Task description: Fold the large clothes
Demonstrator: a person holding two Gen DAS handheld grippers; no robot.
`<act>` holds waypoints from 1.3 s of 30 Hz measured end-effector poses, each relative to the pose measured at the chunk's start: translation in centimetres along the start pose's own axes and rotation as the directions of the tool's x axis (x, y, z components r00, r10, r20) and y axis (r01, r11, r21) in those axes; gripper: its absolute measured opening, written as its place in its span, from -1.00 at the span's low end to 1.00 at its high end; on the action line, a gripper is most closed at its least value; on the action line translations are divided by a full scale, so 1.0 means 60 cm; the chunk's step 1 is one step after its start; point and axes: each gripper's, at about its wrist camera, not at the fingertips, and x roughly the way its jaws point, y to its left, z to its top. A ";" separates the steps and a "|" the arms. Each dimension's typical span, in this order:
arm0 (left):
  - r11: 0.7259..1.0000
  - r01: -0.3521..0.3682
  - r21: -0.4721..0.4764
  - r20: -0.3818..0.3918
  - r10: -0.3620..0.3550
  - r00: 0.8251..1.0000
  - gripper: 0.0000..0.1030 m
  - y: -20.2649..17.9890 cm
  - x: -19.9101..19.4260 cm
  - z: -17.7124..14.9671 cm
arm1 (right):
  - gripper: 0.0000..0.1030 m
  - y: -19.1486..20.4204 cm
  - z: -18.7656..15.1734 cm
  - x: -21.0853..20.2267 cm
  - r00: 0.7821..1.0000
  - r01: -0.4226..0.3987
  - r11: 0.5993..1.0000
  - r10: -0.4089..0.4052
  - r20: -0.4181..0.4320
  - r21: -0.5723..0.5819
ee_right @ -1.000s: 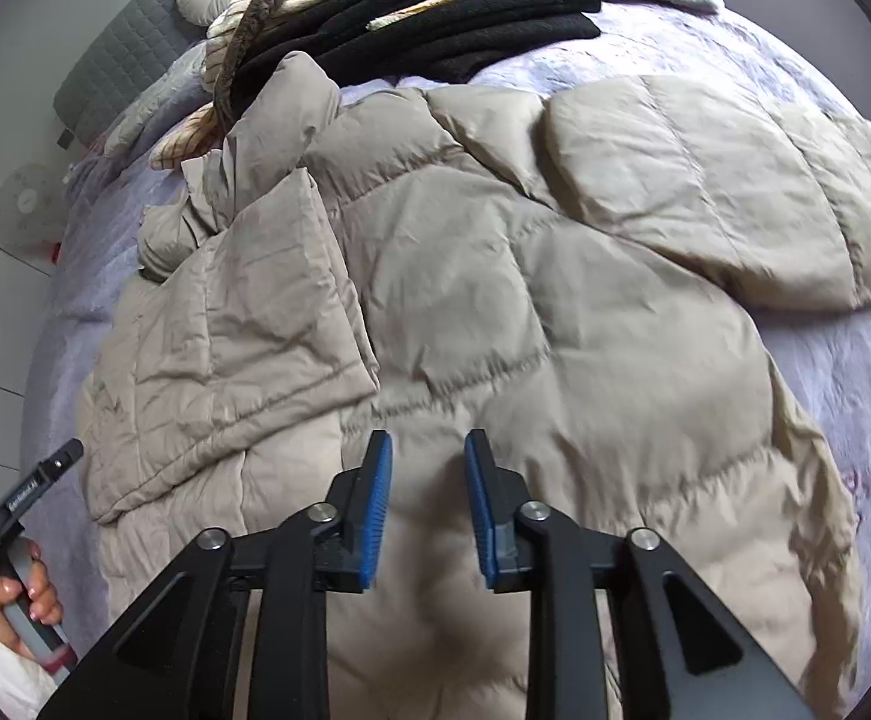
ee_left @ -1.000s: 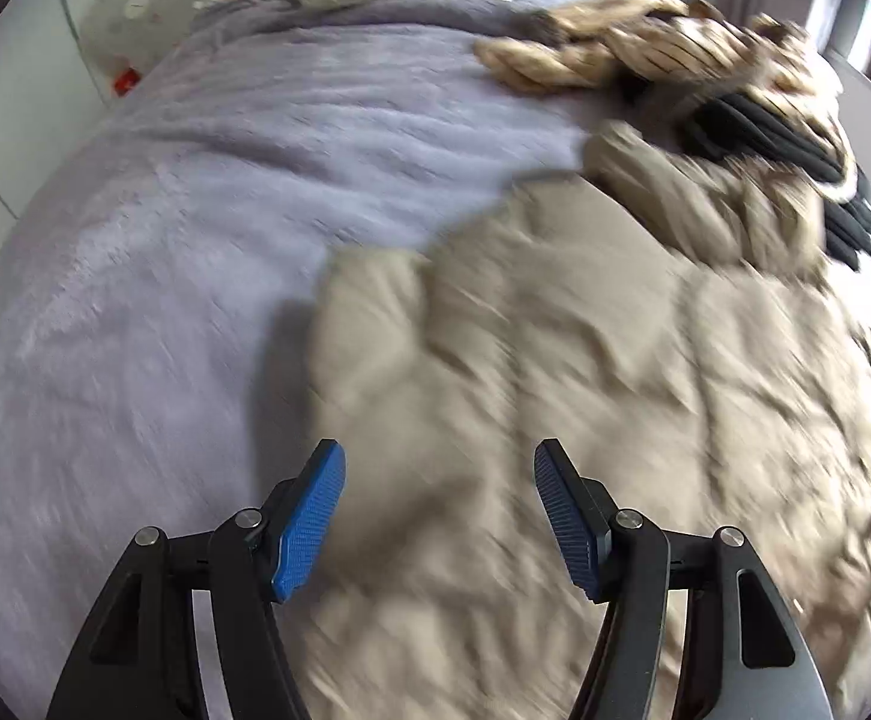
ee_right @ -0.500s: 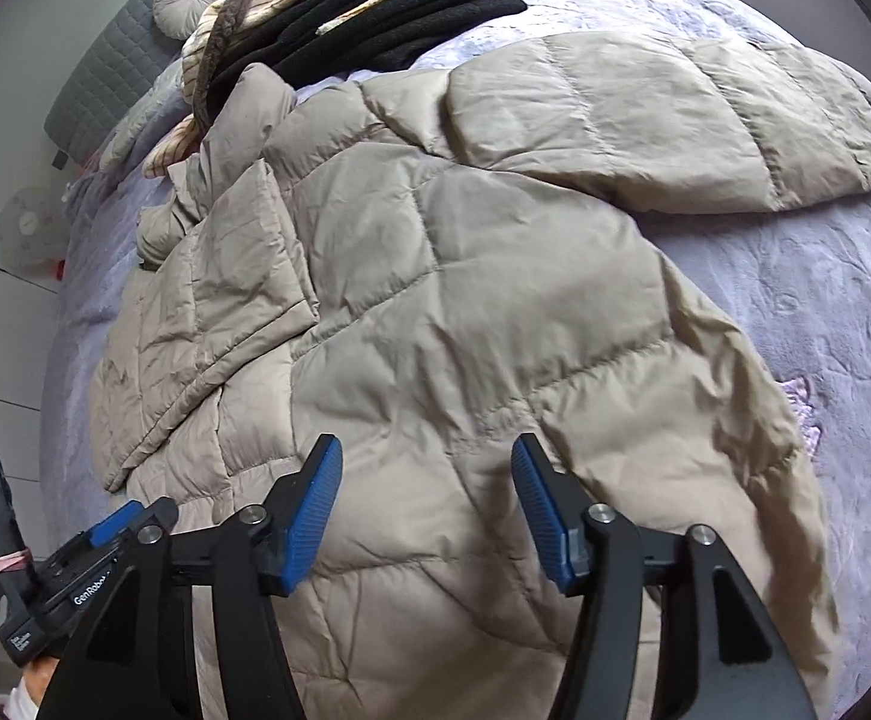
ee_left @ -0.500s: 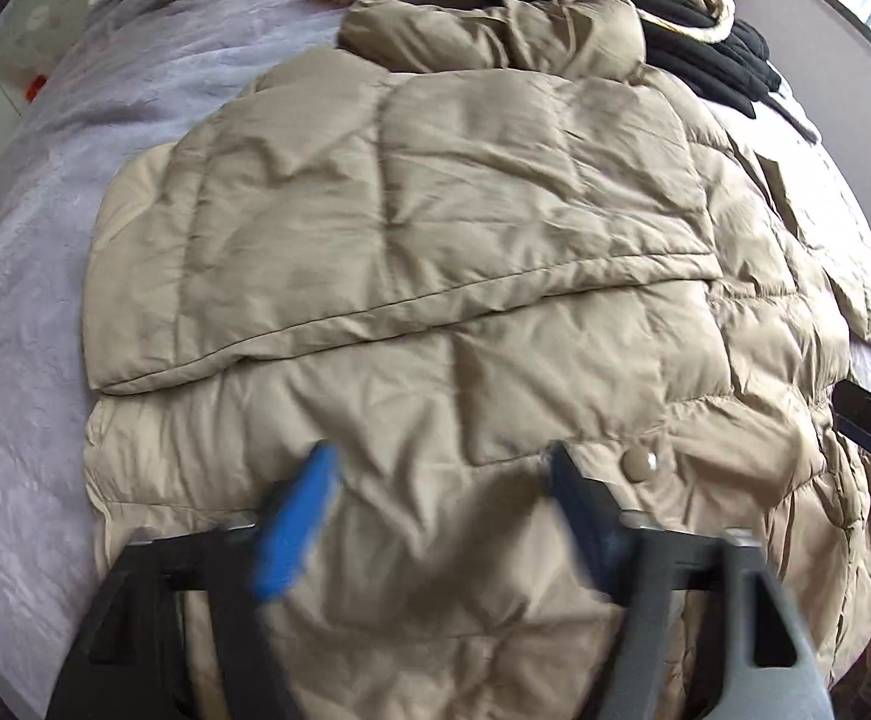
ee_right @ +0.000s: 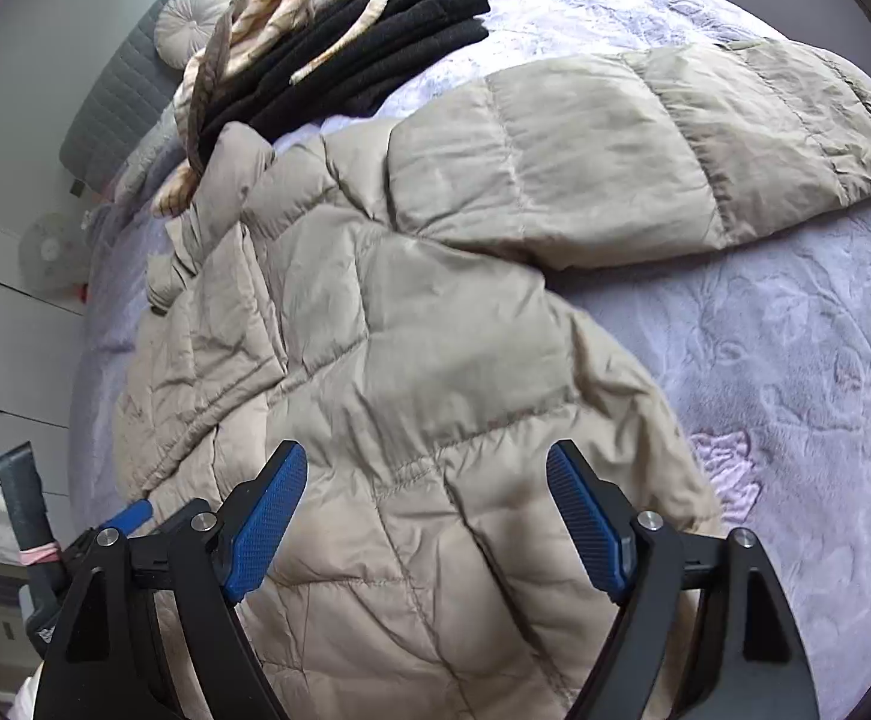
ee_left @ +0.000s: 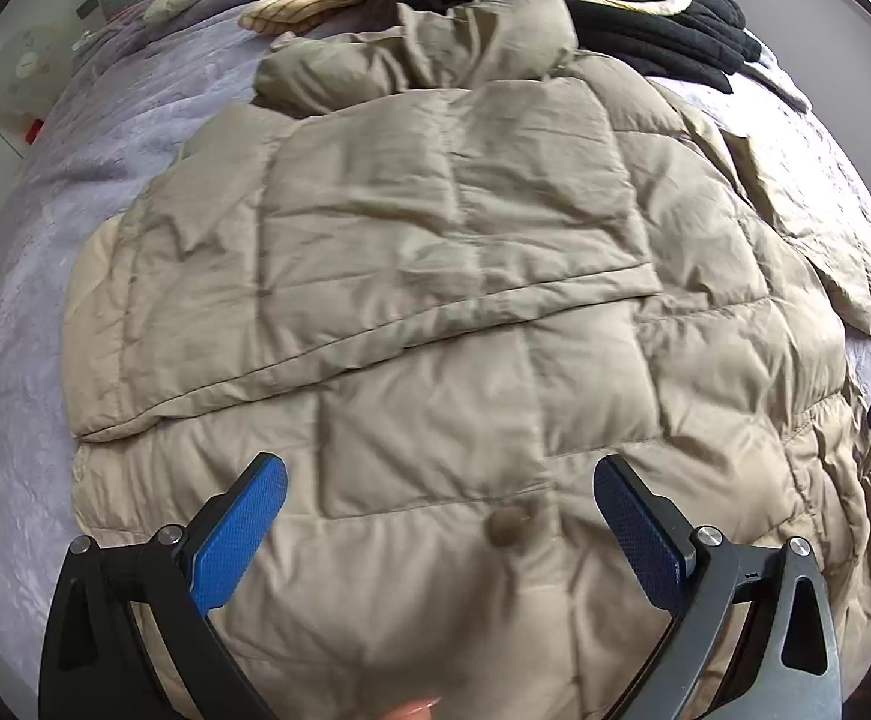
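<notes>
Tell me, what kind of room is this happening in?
Most likely a bedroom. A puffy beige jacket lies spread on a bed with a lilac cover, a grey padded headboard and a round cushion stand at the far end, and more clothes are piled near them.

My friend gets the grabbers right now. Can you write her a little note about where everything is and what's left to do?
Left gripper: jaws wide, just been opening, nothing between them, above the jacket's lower part.
Right gripper: jaws also just been opening, holding nothing, over the jacket's hem area.
Beige puffer jacket lies spread on the purple bedspread.
Done: one sleeve is folded across the body.
Left: the other sleeve lies stretched out sideways; fold it in, then likely fold the body.
A pile of other clothes sits near the headboard.
</notes>
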 end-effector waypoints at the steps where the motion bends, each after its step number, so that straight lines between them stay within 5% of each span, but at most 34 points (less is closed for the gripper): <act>1: 1.000 -0.001 0.002 -0.001 0.001 1.000 0.99 -0.006 -0.001 0.000 | 0.69 -0.007 0.005 -0.003 1.000 -0.014 1.000 0.014 0.007 0.007; 10: 1.000 -0.015 0.022 -0.021 0.015 1.000 0.99 -0.065 0.010 0.019 | 0.72 -0.092 0.040 -0.029 0.995 -0.093 0.987 0.087 0.049 0.129; 18: 0.998 0.055 0.024 -0.041 -0.054 0.998 0.99 -0.123 0.014 0.043 | 0.72 -0.226 0.107 -0.098 0.985 -0.037 0.962 -0.010 0.170 0.269; 22: 0.998 0.063 0.026 -0.027 -0.062 0.998 0.99 -0.155 0.013 0.063 | 0.72 -0.322 0.146 -0.117 0.984 -0.053 0.915 -0.019 0.175 0.399; 26: 0.998 0.062 0.027 -0.014 -0.061 0.998 0.99 -0.187 0.019 0.084 | 0.72 -0.388 0.170 -0.113 0.974 -0.157 0.857 0.051 0.222 0.491; 39: 1.000 -0.005 0.006 -0.046 0.005 0.999 0.99 -0.224 0.032 0.108 | 0.68 -0.469 0.225 -0.042 0.917 -0.383 0.652 0.179 0.358 0.654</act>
